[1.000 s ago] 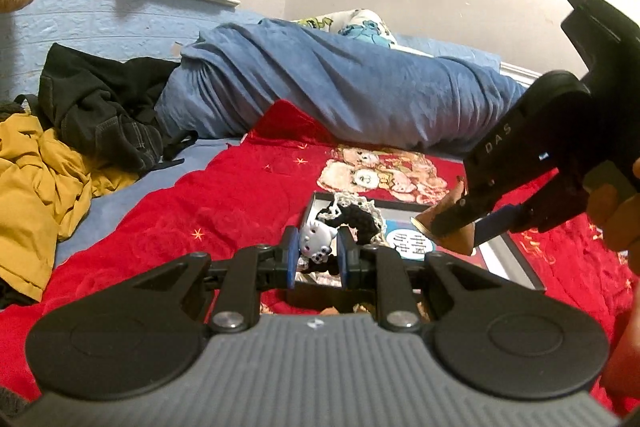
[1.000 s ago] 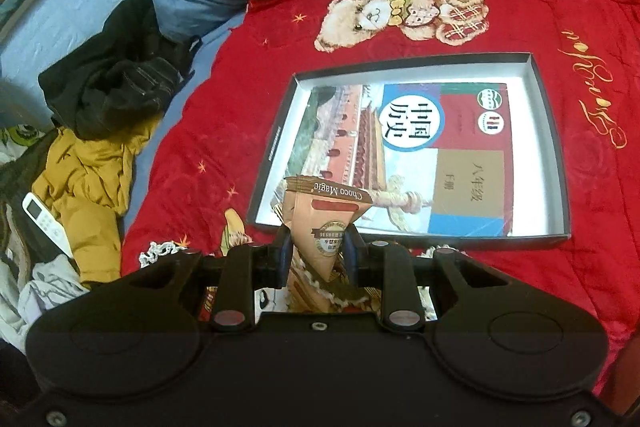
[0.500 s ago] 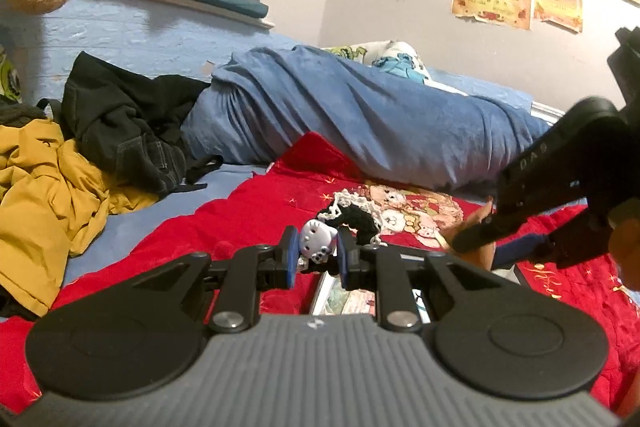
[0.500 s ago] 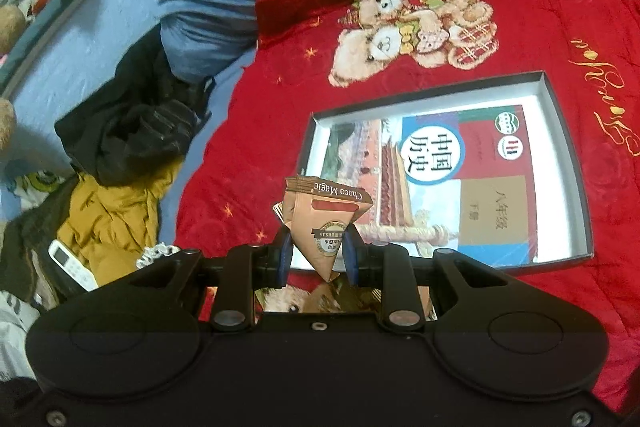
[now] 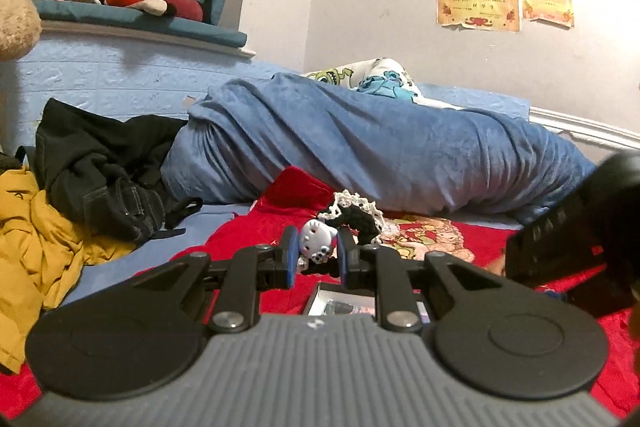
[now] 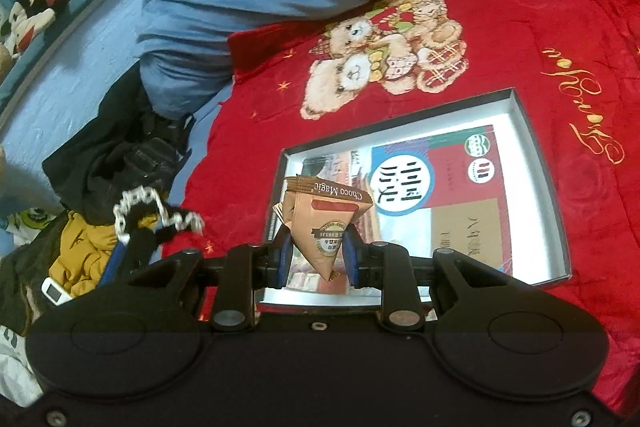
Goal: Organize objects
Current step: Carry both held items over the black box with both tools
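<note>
Both loaded up, mid-carry; left hand-held gripper [image 5: 316, 257] pinching a cat charm [image 5: 318, 245] by the head, black-and-white lace scrunchie [image 5: 354, 217] trailing off the front of it, all held up above the red blanket [image 5: 248, 239]; right hand-held gripper [image 6: 314, 257] clamped on a brown Choco Magic packet [image 6: 326, 219], point down, hanging over the near-left corner of the box [image 6: 536, 163].

Box sitting open on the blanket with a textbook [image 6: 444, 195] flat inside; looks like the drop spot, hence the packet parked right above it; probably next to go in. Gripping the packet low near its tip keeps the wide end clear for a clean release; gripping the charm by the hard head makes sense too, since the lace would just slip.

Left side held off to the left of the box, likely waiting its turn so the two don't bump.

Hard-to-see stuff: from the left wrist only a sliver of the box peeks out under the fingers, rest hidden by the gripper body; right gripper just a dark blur at the right edge there. From the right wrist, the scrunchie shows smeared at left with a bit of blue pad; charm itself not visible. Whether charm and scrunchie are one piece: can't say for sure. Packet possibly two stacked, edges doubled. Pile of clothes [image 6: 80, 247] and a white remote [image 6: 54, 291] off to the left, half cut off.
</note>
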